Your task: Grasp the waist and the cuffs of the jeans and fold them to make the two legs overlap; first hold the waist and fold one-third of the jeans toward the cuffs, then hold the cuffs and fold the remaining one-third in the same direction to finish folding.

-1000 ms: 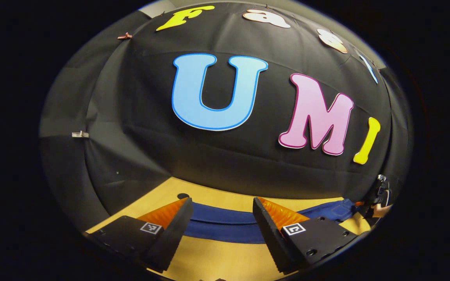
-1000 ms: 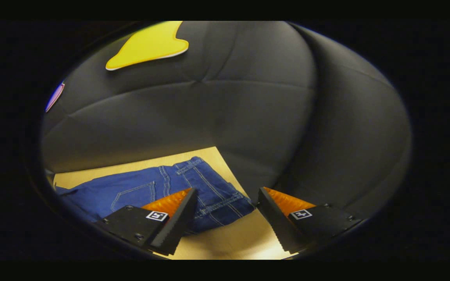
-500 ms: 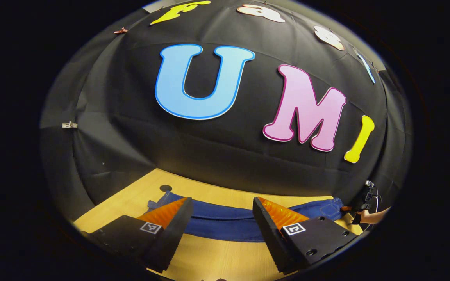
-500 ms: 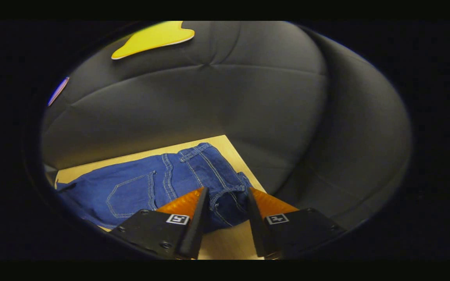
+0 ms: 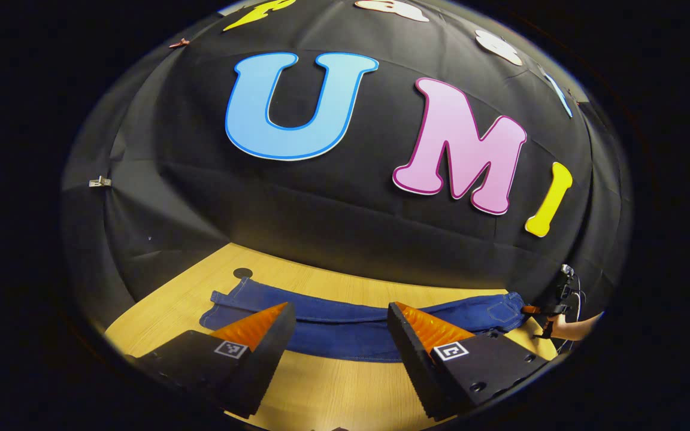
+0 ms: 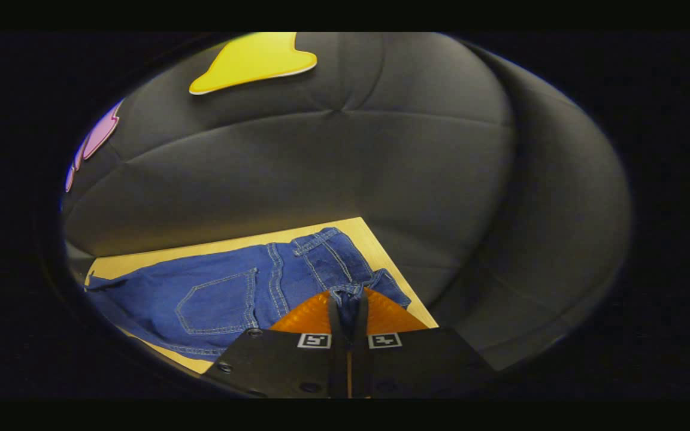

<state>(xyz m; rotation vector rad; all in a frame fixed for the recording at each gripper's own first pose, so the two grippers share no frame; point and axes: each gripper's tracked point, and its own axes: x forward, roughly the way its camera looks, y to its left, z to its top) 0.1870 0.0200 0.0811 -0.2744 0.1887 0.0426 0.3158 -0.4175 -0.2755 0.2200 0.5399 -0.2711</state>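
Our left gripper [image 5: 333,335] hides part of the jeans [image 5: 351,326] lying flat on the wooden table [image 5: 333,389], its fingers spread wide above it, holding nothing. Our right gripper [image 6: 348,311] pinches the waistband [image 6: 348,292], fingers closed on it.

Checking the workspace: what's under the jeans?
The jeans lie flat on a wooden table; its bare top shows around them. Whatever the denim covers can't be seen.

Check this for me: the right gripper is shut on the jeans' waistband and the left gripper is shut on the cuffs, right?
Not quite. The left gripper is open above the jeans, as the left gripper view shows. The right gripper is indeed shut on the waistband.
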